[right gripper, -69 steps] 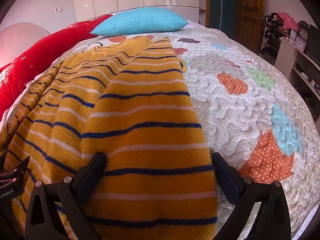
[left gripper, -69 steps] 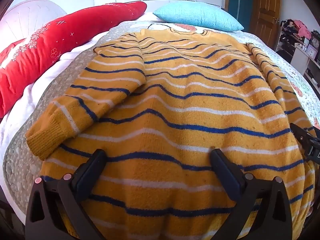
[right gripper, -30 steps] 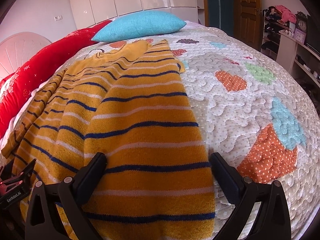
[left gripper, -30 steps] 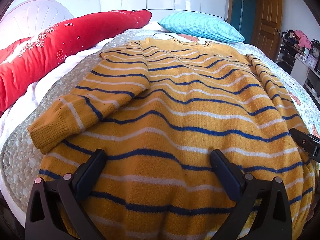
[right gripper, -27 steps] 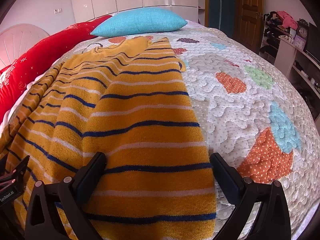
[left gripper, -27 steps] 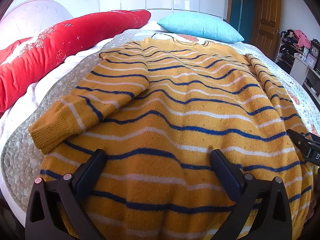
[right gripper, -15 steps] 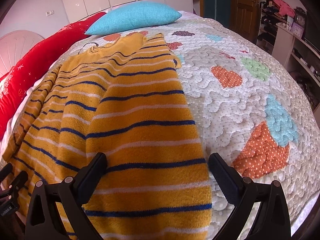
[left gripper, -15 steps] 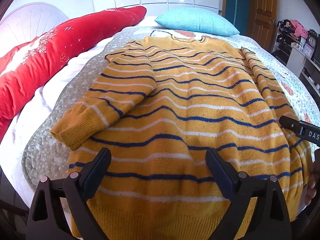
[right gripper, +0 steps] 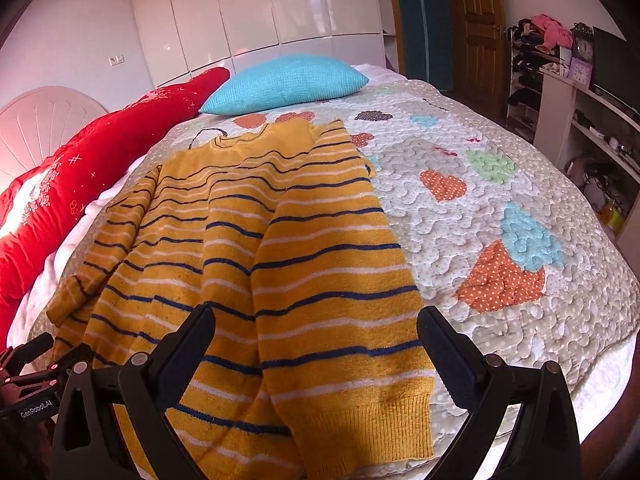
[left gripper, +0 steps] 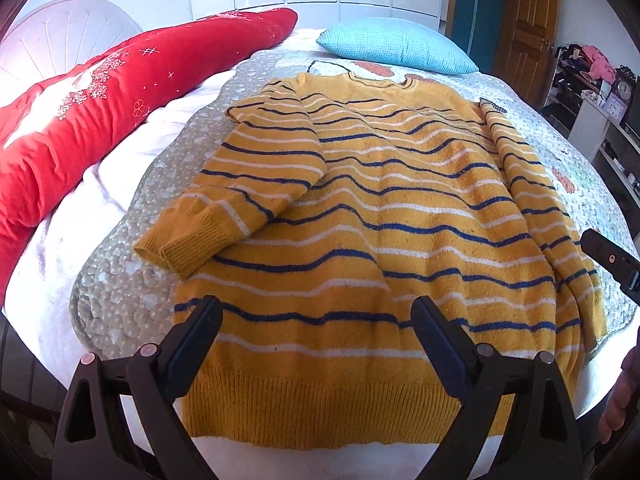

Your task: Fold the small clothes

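Sweater: a mustard-yellow knit sweater (left gripper: 400, 216) with blue and white stripes lies spread on the bed, straight ahead of both grippers, its ribbed hem nearest them and its neckline at the far end.
Left sleeve: the sleeve (left gripper: 240, 184) ahead and to the left of the left gripper is folded inward over the body, its ribbed cuff reaching just off the sweater's edge onto the quilt.
Right sleeve: the sleeve (right gripper: 340, 272) directly ahead of the right gripper lies lengthwise down the body's right side, its cuff between the two fingers in that view.
Left gripper: the left gripper (left gripper: 316, 320) hovers above the hem, jaws spread wide with nothing between them; its fingers (left gripper: 192, 344) frame the lower body of the sweater.
Right gripper: the right gripper (right gripper: 316, 324) hangs over the right sleeve's cuff, jaws also wide apart and empty; its fingers (right gripper: 448, 352) stand clear of the knit.
Quilt: a pale quilt (right gripper: 480, 208) with coloured patches lies under the sweater and stretches off to the right gripper's right.
Blue pillow: a turquoise pillow (right gripper: 284, 84) sits beyond the neckline, far ahead.
Red bolster: a long red cushion (left gripper: 100, 104) runs along the far left of the left gripper.
Wardrobe: glossy white doors (right gripper: 280, 12) stand behind the bed.
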Demonstrator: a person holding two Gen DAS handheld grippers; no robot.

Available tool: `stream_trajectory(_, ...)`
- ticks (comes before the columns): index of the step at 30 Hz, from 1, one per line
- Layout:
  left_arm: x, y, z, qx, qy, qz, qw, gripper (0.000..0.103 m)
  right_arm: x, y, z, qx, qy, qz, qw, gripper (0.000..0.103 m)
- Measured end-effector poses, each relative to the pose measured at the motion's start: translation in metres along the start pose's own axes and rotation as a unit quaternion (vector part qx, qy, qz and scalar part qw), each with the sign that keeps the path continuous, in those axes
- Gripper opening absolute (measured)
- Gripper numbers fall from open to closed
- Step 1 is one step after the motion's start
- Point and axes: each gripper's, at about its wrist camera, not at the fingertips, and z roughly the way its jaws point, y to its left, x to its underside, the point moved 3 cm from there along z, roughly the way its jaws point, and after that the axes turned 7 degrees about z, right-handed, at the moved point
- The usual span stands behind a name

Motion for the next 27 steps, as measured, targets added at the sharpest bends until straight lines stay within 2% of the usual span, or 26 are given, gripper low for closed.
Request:
stream_trajectory(5, -0.005, 0.024, -0.005, -0.013, -0.014, 0.002, 0.9998, 0.095, 0.007, -0.002, 0.005, -0.005, 0.013, 0.003, 1.000, 0.102)
stream_trajectory(10, -0.012, 0.090, -0.004, -0.046, -0.019, -0.055, 0.9972, 0.095, 0.014, -0.002, 0.005, -0.011, 0.020, 0.004, 1.000, 0.103)
stream_trajectory(12, -0.014, 0.114, 0.000, -0.034, -0.022, -0.075, 0.9964, 0.093, 0.016, -0.001, 0.006, -0.010, 0.021, 0.002, 1.000, 0.102)
stream_trajectory(14, -0.017, 0.132, 0.007, -0.035, -0.015, -0.082, 0.9959, 0.086, 0.017, 0.001, 0.007, -0.009, 0.023, 0.001, 1.000, 0.103)
stream_trajectory(15, -0.017, 0.137, 0.013, -0.030, -0.010, -0.080, 0.9963, 0.086, 0.018, 0.002, 0.008, -0.009, 0.025, 0.000, 1.000, 0.102)
stream_trajectory(17, -0.019, 0.141, 0.030, -0.002, 0.013, -0.077, 0.9969, 0.086, 0.019, 0.004, 0.010, -0.009, 0.028, 0.001, 1.000, 0.102)
stream_trajectory(18, -0.018, 0.140, 0.041, 0.011, 0.037, -0.080, 0.9960, 0.086, 0.020, 0.005, 0.010, -0.010, 0.030, 0.000, 1.000, 0.103)
stream_trajectory(19, -0.017, 0.140, 0.051, 0.027, 0.054, -0.086, 0.9944, 0.079, 0.020, 0.006, 0.010, -0.009, 0.031, -0.003, 0.999, 0.102)
stream_trajectory(20, -0.017, 0.139, 0.056, 0.045, 0.063, -0.091, 0.9929, 0.052, 0.021, 0.008, 0.009, -0.007, 0.031, -0.008, 0.999, 0.102)
stream_trajectory(21, -0.016, 0.138, 0.059, 0.064, 0.067, -0.099, 0.9908, 0.034, 0.021, 0.009, 0.009, -0.003, 0.030, -0.014, 0.999, 0.103)
stream_trajectory(22, -0.017, 0.140, 0.059, 0.068, 0.066, -0.112, 0.9891, 0.003, 0.021, 0.010, 0.008, 0.001, 0.028, -0.019, 0.999, 0.102)
stream_trajectory(25, -0.022, 0.155, 0.049, 0.057, 0.042, -0.148, 0.9864, 0.004, 0.022, 0.009, 0.006, 0.008, 0.028, -0.029, 0.999, 0.102)
stream_trajectory(27, -0.026, 0.177, 0.042, 0.034, 0.030, -0.171, 0.9843, 0.004, 0.020, 0.005, 0.004, 0.012, 0.026, -0.030, 0.999, 0.100)
